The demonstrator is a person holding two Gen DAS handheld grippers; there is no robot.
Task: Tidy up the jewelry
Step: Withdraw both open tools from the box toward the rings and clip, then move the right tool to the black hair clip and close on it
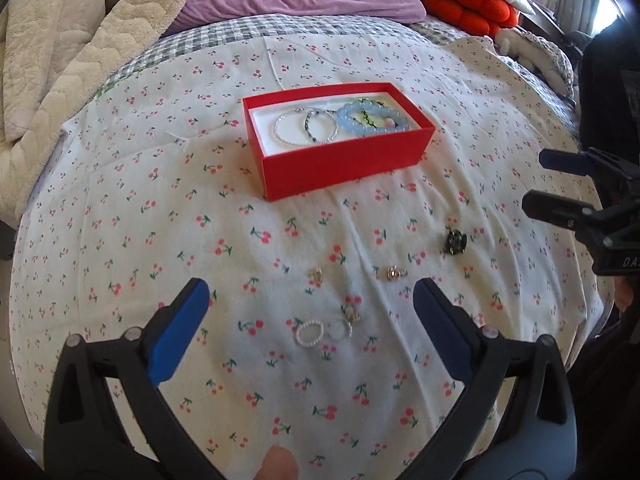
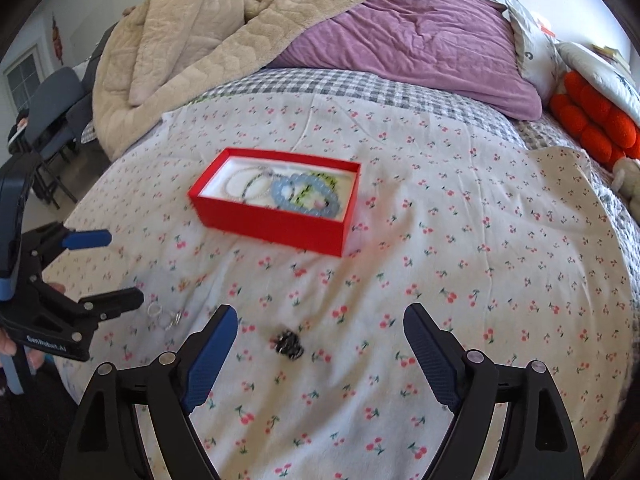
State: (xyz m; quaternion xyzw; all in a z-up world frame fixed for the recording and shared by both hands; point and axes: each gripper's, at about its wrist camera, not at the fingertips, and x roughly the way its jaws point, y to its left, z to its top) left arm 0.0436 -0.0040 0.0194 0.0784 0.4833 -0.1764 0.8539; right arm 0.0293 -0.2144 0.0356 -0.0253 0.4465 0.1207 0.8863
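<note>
Rings and small trinkets lie loose on the cherry-print sheet (image 1: 160, 184) of the bed, in front of the red box (image 1: 340, 160) that already holds a pale blue bead bracelet (image 1: 372, 120) and a thin silver bangle (image 1: 304, 128). Both grippers hang empty above the sheet with their fingers spread wide. The left gripper (image 1: 312, 332) frames two white bead rings (image 1: 322, 330) and a gold piece (image 1: 352, 314) just beyond them; the right gripper (image 2: 320, 348) hangs over the dark brooch-like piece (image 2: 289, 344).

To pick well, I'd judge, each should drop straight down on one item, press lightly into the soft bedding and close slowly, since the overlapping white rings could come up together or slip flat under the pads.

The left wrist view shows two more gold trinkets, one (image 1: 316, 274) to the left and one (image 1: 394, 273) to the right, which are blurred or hidden in the right wrist view. The right view in turn shows the open sheet to the right of the box, a grey chair (image 2: 52, 112) beyond the bed's edge, and part of the person's hand (image 2: 8, 346) on the left tool.
</note>
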